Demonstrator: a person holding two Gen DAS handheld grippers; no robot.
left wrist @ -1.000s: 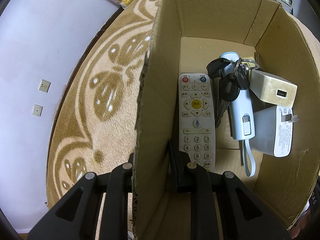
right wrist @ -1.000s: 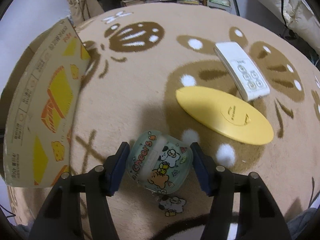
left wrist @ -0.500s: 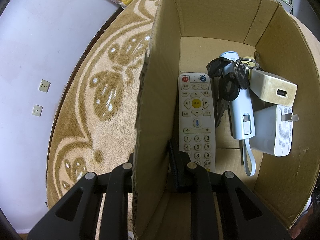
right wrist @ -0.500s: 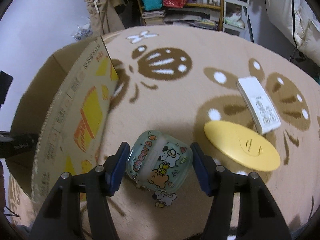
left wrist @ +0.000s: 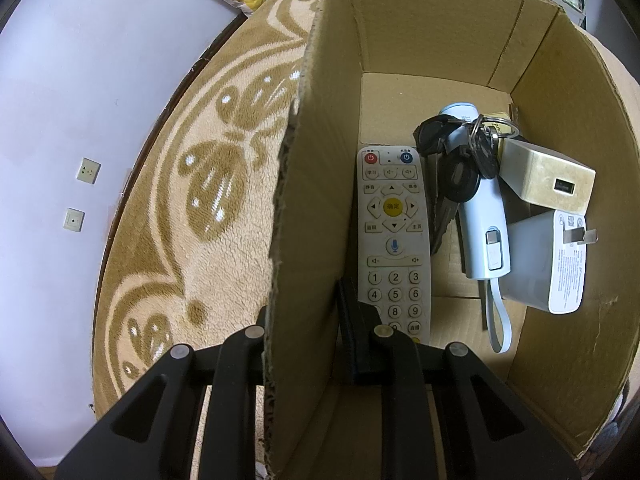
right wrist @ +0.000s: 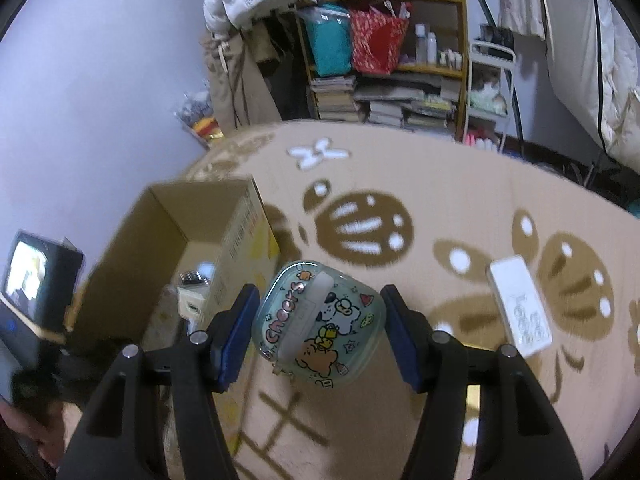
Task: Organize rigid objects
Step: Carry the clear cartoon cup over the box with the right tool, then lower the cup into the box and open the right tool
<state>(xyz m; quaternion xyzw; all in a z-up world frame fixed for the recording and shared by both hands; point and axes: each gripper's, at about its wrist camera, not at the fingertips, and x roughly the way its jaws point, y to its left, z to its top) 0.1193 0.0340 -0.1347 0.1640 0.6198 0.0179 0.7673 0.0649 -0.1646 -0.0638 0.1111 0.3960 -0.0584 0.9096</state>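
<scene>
The cardboard box (left wrist: pixel 420 40) is the landmark here; the left gripper (left wrist: pixel 304 320) is closed on the box's near side wall, one finger outside over the patterned rug (left wrist: pixel 180 200) and the other inside; within the box, a white remote (left wrist: pixel 394 240) lies flat against that clamped wall, a bunch of black keys (left wrist: pixel 456 160) sits beside the remote and drapes over a pale blue stick-shaped device (left wrist: pixel 480 216) with a loop strap; beyond these, against the box's far side wall, a cream charger block (left wrist: pixel 548 178) rests above a white plug adapter (left wrist: pixel 548 264); the right gripper (right wrist: pixel 318 326) holds a translucent green earbud case (right wrist: pixel 320 322) printed with cartoon animals and the word "cheers", the blue-padded fingers (right wrist: pixel 234 336) pressed to its two sides, the case raised off the rug, just outside the box's open top on its printed side; farther from the box on the rug lies a white switch-like panel (right wrist: pixel 520 306); behind the box stand cluttered shelves (right wrist: pixel 400 72)
</scene>
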